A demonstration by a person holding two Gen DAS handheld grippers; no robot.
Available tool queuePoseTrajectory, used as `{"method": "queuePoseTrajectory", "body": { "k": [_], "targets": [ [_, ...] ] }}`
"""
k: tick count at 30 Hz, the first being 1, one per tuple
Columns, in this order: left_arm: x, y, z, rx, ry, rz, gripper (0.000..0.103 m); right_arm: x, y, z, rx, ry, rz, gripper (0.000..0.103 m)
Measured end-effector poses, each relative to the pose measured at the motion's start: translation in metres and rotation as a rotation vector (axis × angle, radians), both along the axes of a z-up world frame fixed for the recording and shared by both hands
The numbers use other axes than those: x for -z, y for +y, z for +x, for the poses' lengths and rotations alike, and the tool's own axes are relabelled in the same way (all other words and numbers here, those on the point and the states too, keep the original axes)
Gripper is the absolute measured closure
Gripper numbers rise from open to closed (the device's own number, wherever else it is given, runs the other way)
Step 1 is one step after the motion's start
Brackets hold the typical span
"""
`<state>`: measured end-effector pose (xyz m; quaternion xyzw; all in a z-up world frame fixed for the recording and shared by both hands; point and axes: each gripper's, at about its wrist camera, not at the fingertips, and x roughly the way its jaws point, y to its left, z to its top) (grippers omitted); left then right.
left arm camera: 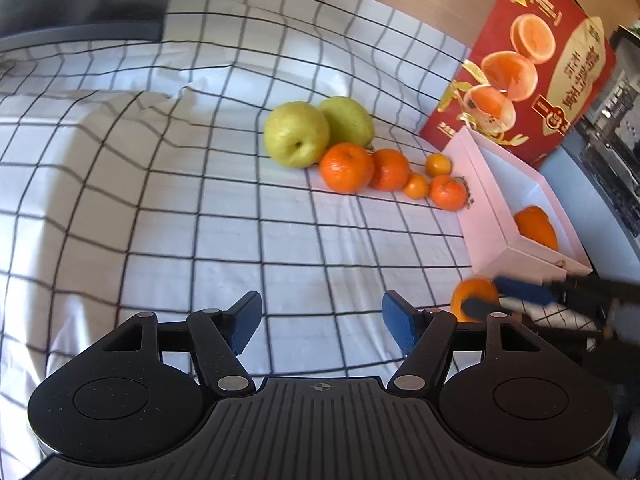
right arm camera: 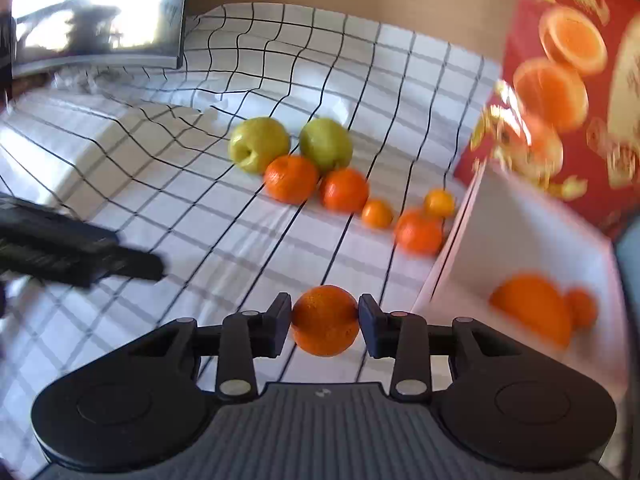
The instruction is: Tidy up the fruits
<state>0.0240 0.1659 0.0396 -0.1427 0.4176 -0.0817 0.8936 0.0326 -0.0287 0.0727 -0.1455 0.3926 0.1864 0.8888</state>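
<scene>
My right gripper (right arm camera: 325,322) is shut on an orange (right arm camera: 325,320) and holds it above the checked cloth, left of the pink box (right arm camera: 520,232). The same orange (left arm camera: 472,296) shows in the left wrist view between the right fingers (left arm camera: 520,290). The pink box (left arm camera: 492,236) holds two oranges (left arm camera: 536,228). Two green apples (left arm camera: 296,134) and several oranges and small tangerines (left arm camera: 346,168) lie in a cluster on the cloth, left of the box. My left gripper (left arm camera: 322,320) is open and empty over the cloth.
A red fruit carton (left arm camera: 532,64) stands upright behind the pink box. A dark monitor (right arm camera: 100,12) stands at the far left. The white checked cloth (left arm camera: 160,200) is wrinkled at the left. The left gripper's body (right arm camera: 72,256) juts in at the right wrist view's left.
</scene>
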Motion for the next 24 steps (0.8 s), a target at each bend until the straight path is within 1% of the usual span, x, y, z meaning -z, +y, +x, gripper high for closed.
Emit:
{"method": "queuePoseTrajectory", "body": {
  "k": [2,7,10,11,12,14,15,17,19,21,22,24],
  "targets": [
    [-0.002,-0.006,0.005,0.020,-0.007,0.007,0.031,0.004,-0.008,-0.010,0.020,0.013,0.041,0.067],
    [-0.011,-0.018,0.017,0.060,-0.055,0.048,0.031,0.010,-0.026,-0.028,0.077,0.014,0.082,0.066],
    [-0.020,-0.023,0.029,0.074,-0.099,0.087,0.031,0.010,-0.034,-0.041,0.103,-0.008,0.064,0.053],
    [-0.023,-0.025,0.034,0.081,-0.115,0.100,0.031,0.011,-0.037,-0.044,0.111,-0.010,0.054,0.046],
    [-0.026,-0.027,0.039,0.091,-0.131,0.113,0.031,0.012,-0.040,-0.047,0.121,-0.007,0.046,0.044],
    [-0.031,-0.036,0.054,0.127,-0.153,0.141,0.031,0.015,-0.048,-0.051,0.142,0.007,0.054,0.044],
    [-0.034,-0.041,0.060,0.154,-0.167,0.141,0.031,0.016,-0.052,-0.053,0.154,0.018,0.062,0.044],
    [-0.041,-0.058,0.073,0.240,-0.209,0.134,0.032,0.017,-0.058,-0.057,0.179,0.025,0.074,0.044],
    [-0.043,-0.078,0.085,0.324,-0.235,0.160,0.037,0.017,-0.063,-0.060,0.199,0.028,0.088,0.044],
    [-0.041,-0.104,0.097,0.434,-0.268,0.226,0.046,0.015,-0.066,-0.063,0.213,0.027,0.101,0.043],
    [-0.039,-0.116,0.101,0.491,-0.279,0.266,0.046,0.014,-0.066,-0.064,0.213,0.023,0.101,0.043],
    [-0.031,-0.140,0.109,0.602,-0.284,0.371,0.046,0.012,-0.067,-0.068,0.209,0.008,0.087,0.040]
  ]
}}
